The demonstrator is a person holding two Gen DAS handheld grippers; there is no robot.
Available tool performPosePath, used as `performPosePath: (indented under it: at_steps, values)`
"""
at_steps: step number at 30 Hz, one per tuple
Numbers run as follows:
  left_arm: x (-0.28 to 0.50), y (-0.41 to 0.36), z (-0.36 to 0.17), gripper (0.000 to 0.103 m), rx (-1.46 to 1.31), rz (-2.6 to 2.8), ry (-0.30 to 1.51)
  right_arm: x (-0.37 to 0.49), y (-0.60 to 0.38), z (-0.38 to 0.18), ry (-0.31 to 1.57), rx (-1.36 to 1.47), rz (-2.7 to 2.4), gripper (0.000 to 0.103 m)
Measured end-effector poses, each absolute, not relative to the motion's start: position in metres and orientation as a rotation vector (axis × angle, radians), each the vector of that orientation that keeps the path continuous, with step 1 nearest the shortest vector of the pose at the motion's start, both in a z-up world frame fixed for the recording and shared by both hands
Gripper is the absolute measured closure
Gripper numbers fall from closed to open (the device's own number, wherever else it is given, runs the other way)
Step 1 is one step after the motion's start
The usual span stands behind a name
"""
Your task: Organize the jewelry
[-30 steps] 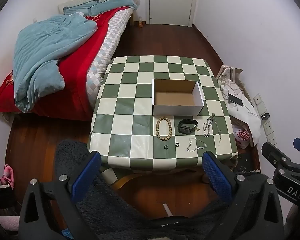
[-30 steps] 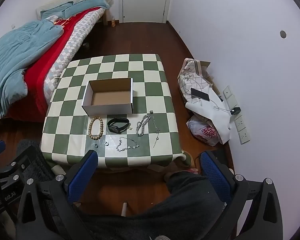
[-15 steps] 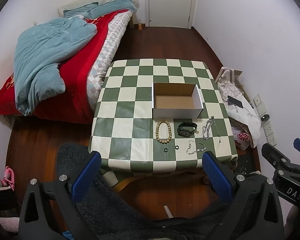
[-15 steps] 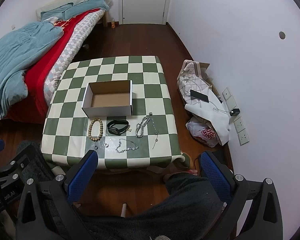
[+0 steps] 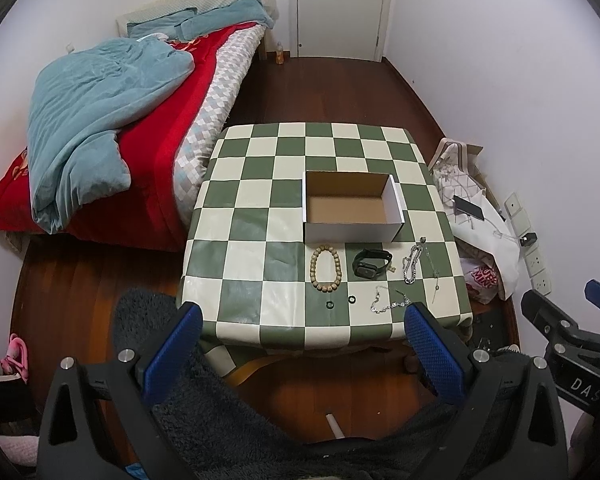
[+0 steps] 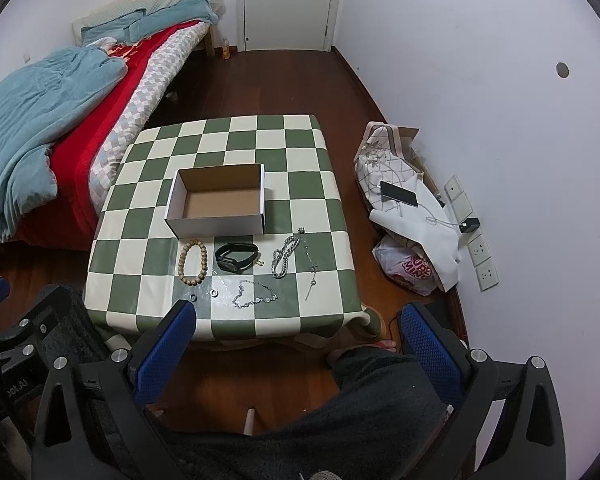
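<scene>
An open empty white cardboard box (image 5: 352, 208) (image 6: 218, 202) stands on a green-and-cream checkered table (image 5: 260, 184) (image 6: 312, 200). In front of it lie a wooden bead bracelet (image 5: 325, 269) (image 6: 193, 262), a black smart band (image 5: 371, 263) (image 6: 236, 257), a thick silver chain (image 5: 412, 264) (image 6: 285, 257), a thin cross necklace (image 5: 432, 268) (image 6: 310, 264), a thin silver bracelet (image 5: 388, 303) (image 6: 254, 296) and two small dark rings (image 5: 331, 305) (image 6: 214, 292). My left gripper (image 5: 300, 348) and right gripper (image 6: 296, 344) are both open and empty, held high above the floor before the table's near edge.
A bed with a red cover and a teal blanket (image 5: 96, 120) lies left of the table. Bags, a phone (image 6: 398, 194) and a charger sit on the floor by the right wall. A closed door (image 5: 338, 8) is at the far end. Dark fleece-clad legs (image 6: 380, 408) fill the bottom.
Both grippers have risen and drawn back, so the table looks smaller and lower in both views. Nothing on the table has moved.
</scene>
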State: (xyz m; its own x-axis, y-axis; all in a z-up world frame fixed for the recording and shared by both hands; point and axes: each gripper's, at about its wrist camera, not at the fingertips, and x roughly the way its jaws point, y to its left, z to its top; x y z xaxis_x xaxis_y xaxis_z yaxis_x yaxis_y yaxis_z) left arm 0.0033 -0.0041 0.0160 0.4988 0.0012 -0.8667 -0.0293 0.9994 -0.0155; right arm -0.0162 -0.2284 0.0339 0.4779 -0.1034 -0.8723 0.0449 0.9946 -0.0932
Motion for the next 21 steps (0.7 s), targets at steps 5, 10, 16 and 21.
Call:
performPosePath:
  at_steps: [5, 10, 16, 21]
  values:
    - [0.0050, -0.0045, 0.0180, 0.000, -0.030, 0.018, 1.049, -0.0162, -0.2281, 0.0344, 1.066, -0.060, -0.093, 0.000]
    - [0.0051, -0.0056, 0.0186, 0.000, -0.032, 0.018, 1.048, -0.0162, -0.2276, 0.0343, 1.068, -0.060, -0.091, 0.000]
    - [0.0046, -0.0060, 0.0182, 0.000, -0.031, 0.016, 1.047, -0.0163, -0.2279, 0.0368, 1.065, -0.060, -0.095, 0.000]
    - [0.0048, -0.0063, 0.0180, 0.000, -0.031, 0.019, 1.046, -0.0154, -0.2292, 0.0379, 1.064, -0.058, -0.095, 0.000]
